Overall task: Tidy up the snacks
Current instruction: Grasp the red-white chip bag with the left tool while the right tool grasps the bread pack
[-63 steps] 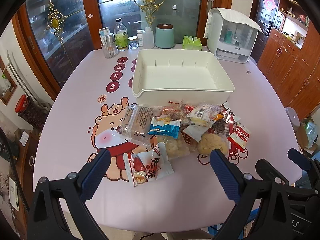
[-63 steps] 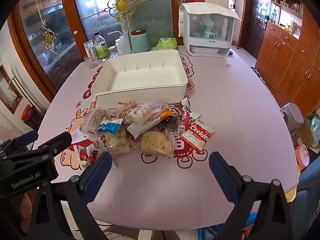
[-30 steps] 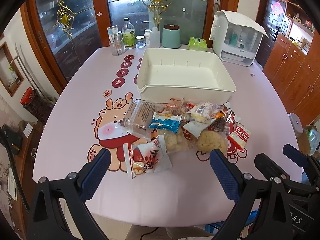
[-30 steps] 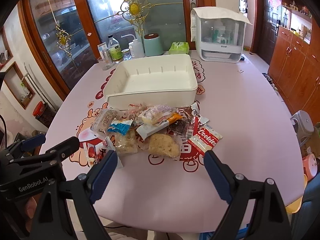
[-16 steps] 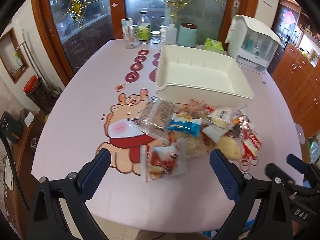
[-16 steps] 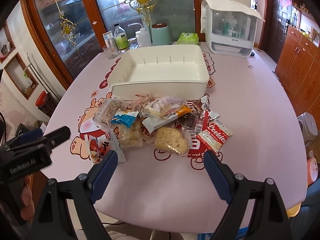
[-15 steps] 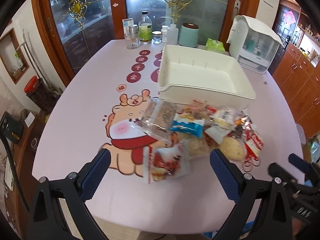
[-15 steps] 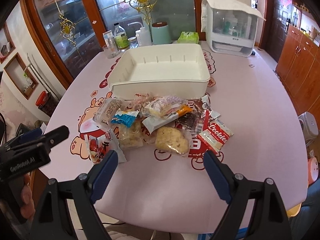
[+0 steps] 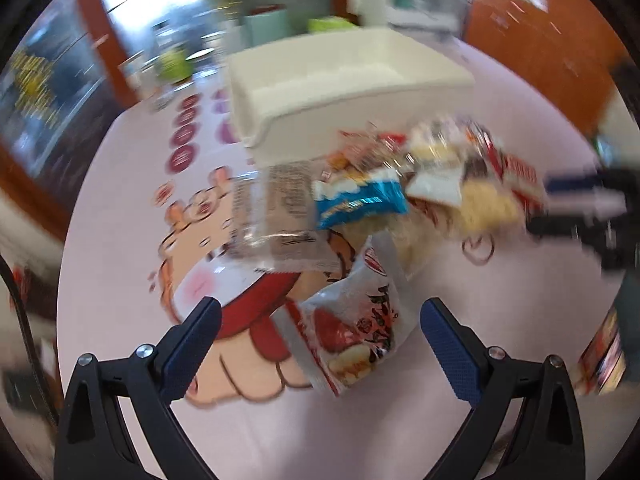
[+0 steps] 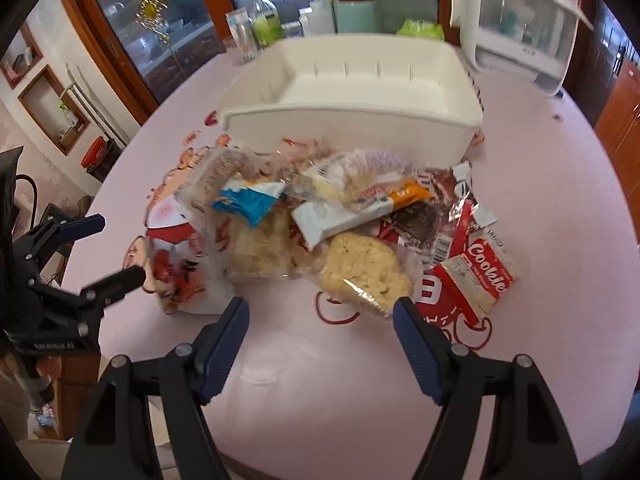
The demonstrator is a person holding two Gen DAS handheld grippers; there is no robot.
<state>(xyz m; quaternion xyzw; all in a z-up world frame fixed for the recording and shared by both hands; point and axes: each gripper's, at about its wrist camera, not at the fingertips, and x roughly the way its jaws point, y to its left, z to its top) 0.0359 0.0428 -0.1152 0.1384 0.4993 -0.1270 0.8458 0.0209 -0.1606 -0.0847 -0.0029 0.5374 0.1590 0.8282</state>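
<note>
A pile of wrapped snacks (image 10: 320, 224) lies on the pink table in front of an empty white bin (image 10: 360, 92). My left gripper (image 9: 320, 320) is open, low over the table, with a red-and-white snack bag (image 9: 352, 336) between its fingers, not touching. It also shows in the right wrist view (image 10: 100, 248) at the left of the pile. My right gripper (image 10: 320, 320) is open just in front of a yellow cake in clear wrap (image 10: 364, 268). A blue packet (image 9: 356, 200) and a red Cookie pack (image 10: 480, 272) lie in the pile.
Bottles, a glass and a teal canister (image 10: 356, 12) stand behind the bin. A white appliance with a clear lid (image 10: 520, 24) is at the back right. The table edge runs close below both grippers. Wooden cabinets stand to the right.
Both grippers have dropped and moved forward to the pile. The left one now straddles the red-and-white bag. The left wrist view is blurred by motion.
</note>
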